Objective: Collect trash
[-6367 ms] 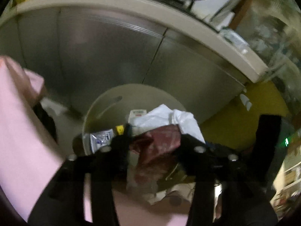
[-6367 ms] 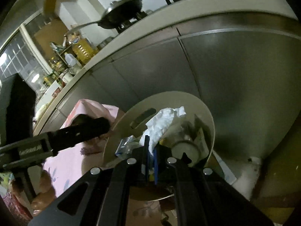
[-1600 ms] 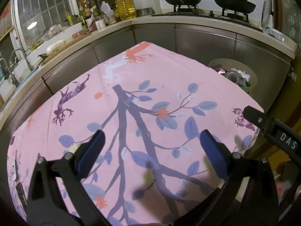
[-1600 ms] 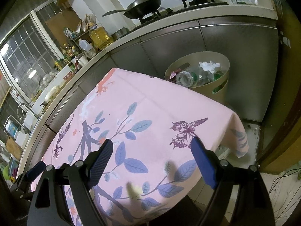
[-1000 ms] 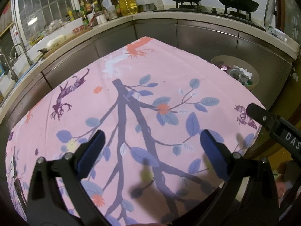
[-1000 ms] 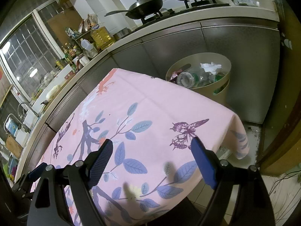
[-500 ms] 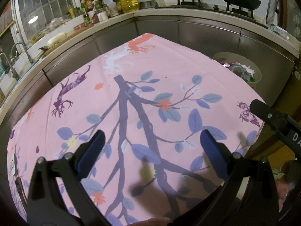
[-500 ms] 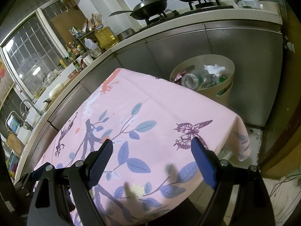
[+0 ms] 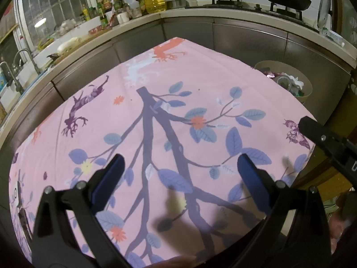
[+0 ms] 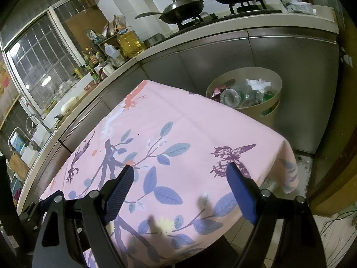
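While both tools hover idle, left gripper (image 9: 178, 167) spread wide, nothing held | right gripper (image 10: 180, 178) likewise parted, unloaded | pink tablecloth (image 10: 189, 129) beneath shows no litter | trash sits in beige bin (image 10: 276, 82) beyond table's far corner, against cabinets | judged: collection complete.

Your left wrist view looks down from above the near edge of the pink tablecloth (image 9: 156, 102), facing the counter (image 9: 245, 15) and the stove pans. Your right wrist view sits to its right, angled left across the same cloth. Both share the cloth, the counter and the trash bin (image 10: 271, 82) beyond the far right corner, well away.
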A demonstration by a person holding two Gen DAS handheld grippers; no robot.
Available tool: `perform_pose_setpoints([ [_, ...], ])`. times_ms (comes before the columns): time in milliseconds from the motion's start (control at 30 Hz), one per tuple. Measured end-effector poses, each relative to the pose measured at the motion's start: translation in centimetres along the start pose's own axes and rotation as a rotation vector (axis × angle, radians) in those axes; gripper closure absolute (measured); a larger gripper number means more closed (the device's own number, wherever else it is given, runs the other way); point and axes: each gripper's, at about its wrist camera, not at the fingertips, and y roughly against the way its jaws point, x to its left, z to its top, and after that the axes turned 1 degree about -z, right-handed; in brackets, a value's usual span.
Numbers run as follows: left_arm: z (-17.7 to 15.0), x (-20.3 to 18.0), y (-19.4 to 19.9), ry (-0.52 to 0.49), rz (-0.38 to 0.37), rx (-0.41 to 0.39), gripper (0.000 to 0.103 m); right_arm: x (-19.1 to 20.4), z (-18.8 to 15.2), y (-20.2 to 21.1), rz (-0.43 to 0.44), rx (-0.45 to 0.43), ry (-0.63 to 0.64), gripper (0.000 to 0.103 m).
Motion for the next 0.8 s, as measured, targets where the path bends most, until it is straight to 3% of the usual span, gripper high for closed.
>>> perform_pose_setpoints([
  [800, -0.28, 0.43, 0.20, -0.003, 0.015, -0.006, 0.006, 0.60, 0.20, 0.74, 0.012, -0.029, 0.033, 0.022],
])
